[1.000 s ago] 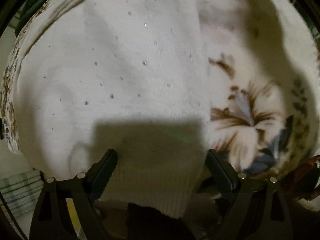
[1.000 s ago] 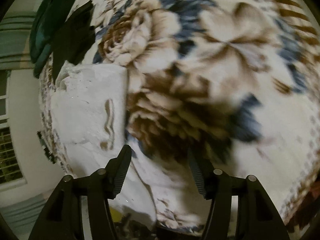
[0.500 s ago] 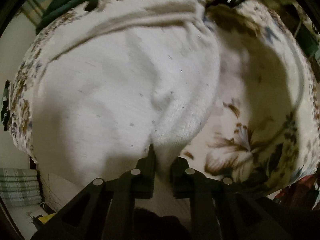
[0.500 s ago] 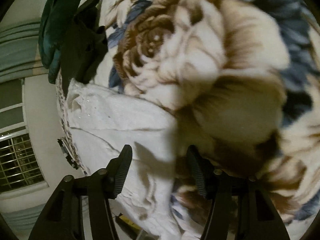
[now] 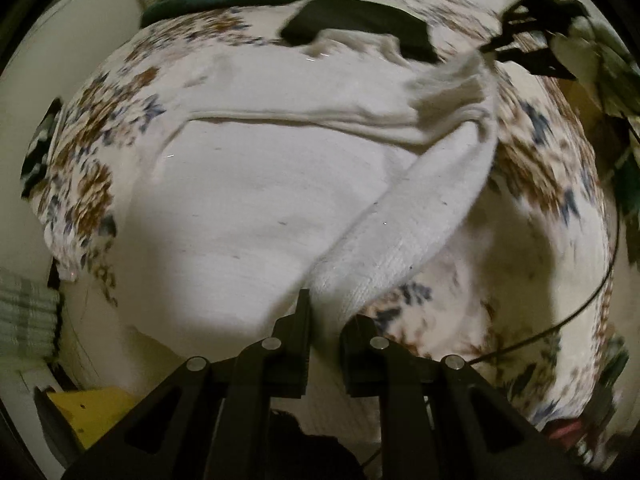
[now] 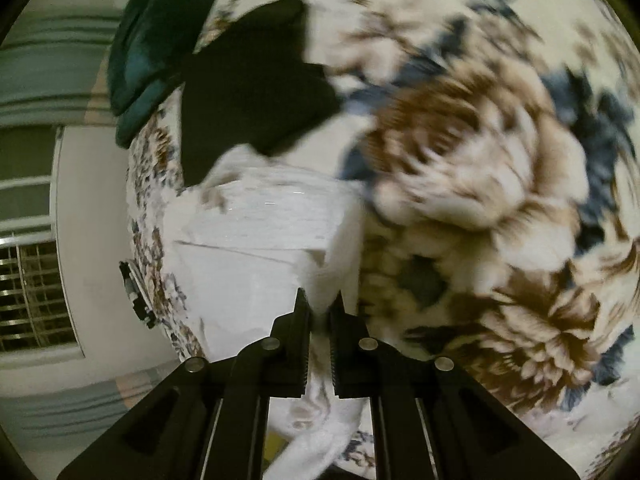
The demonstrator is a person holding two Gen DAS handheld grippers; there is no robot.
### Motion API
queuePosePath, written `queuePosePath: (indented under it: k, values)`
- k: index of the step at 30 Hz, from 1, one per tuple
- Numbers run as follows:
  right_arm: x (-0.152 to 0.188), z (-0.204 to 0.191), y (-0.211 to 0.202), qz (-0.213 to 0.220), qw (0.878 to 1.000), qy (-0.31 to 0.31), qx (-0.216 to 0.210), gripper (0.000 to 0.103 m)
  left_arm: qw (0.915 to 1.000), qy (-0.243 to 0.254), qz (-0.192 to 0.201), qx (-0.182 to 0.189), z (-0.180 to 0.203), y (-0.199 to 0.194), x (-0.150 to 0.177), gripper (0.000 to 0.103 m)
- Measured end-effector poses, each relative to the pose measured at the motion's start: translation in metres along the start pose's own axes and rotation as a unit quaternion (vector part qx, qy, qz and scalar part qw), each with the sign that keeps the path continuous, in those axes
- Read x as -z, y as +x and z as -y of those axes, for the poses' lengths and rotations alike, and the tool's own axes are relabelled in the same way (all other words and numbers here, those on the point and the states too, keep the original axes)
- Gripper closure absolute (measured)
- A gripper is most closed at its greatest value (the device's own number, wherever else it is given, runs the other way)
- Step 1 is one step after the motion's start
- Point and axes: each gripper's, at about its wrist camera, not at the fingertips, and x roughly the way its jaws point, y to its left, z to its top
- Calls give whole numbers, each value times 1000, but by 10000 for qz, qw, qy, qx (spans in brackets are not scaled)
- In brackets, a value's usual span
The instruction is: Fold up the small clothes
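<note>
A white knit garment [image 5: 256, 200] lies on a floral blanket [image 5: 540, 208]. My left gripper [image 5: 324, 320] is shut on the garment's near ribbed edge and lifts a fold that runs up to the right. In the left wrist view my right gripper [image 5: 520, 52] holds the far corner at the top right. In the right wrist view my right gripper [image 6: 319, 312] is shut on the white garment [image 6: 256, 248], pinched between its fingers.
A black garment [image 6: 248, 92] and a dark green cloth [image 6: 160, 40] lie beyond the white one near the blanket's far edge. A yellow object [image 5: 92, 408] sits below the bed edge at lower left. A black cable [image 5: 580, 312] hangs at right.
My left gripper closed on the garment's edge and pulled back, lifting a fold. My right gripper moved onto the white garment and closed on it.
</note>
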Motion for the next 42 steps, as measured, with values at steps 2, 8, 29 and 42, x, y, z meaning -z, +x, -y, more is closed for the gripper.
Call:
queuePosePath:
  k: [2,8,29,42]
  values:
    - [-3,-30,0,-9,9999,-159,69,95,9993,-353,1,119,-27,-5,-7,93]
    - [-14,-131,37,-71,9971,-606,460,95,9943,-1013,52,330,-96,-8,-22,93]
    - [-43,-385,361,-710,9500,-1767,2476,95,9582,-2524,-544,1232,-320,108,-14,89]
    - [47,-323,289,-934,9734,-1379,1571,40,9329,-3015,-1031,1679,-382,115,21,60]
